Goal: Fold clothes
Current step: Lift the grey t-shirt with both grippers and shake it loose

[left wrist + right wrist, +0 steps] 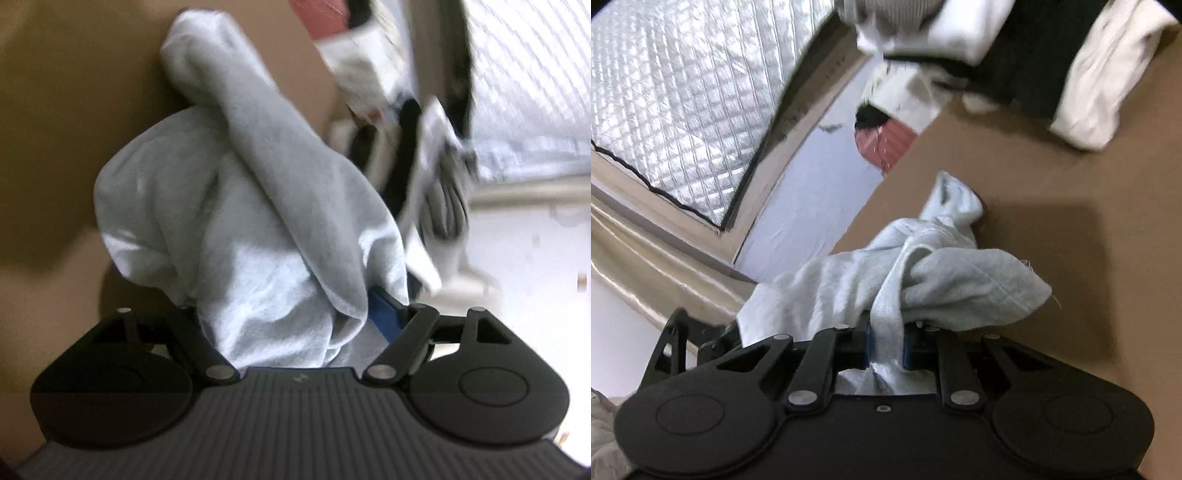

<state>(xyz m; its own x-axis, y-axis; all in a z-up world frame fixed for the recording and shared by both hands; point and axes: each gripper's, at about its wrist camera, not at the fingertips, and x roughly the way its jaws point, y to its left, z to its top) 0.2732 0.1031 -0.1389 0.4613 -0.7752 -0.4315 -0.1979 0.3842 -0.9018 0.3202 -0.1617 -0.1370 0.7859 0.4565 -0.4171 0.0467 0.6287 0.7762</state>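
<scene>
Fleecy pale-grey garment, bunched and twisted, is pinched by right gripper; left gripper's grip is hidden under cloth.

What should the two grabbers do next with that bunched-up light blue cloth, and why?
Probably pull the grippers apart to stretch the light blue garment flat over the brown table. The right gripper pinches a band of it, and the cloth hangs twisted and bunched at the left gripper.

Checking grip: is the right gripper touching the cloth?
Touching. Right wrist view shows the right gripper pinching the cloth's hem between both fingers.
</scene>
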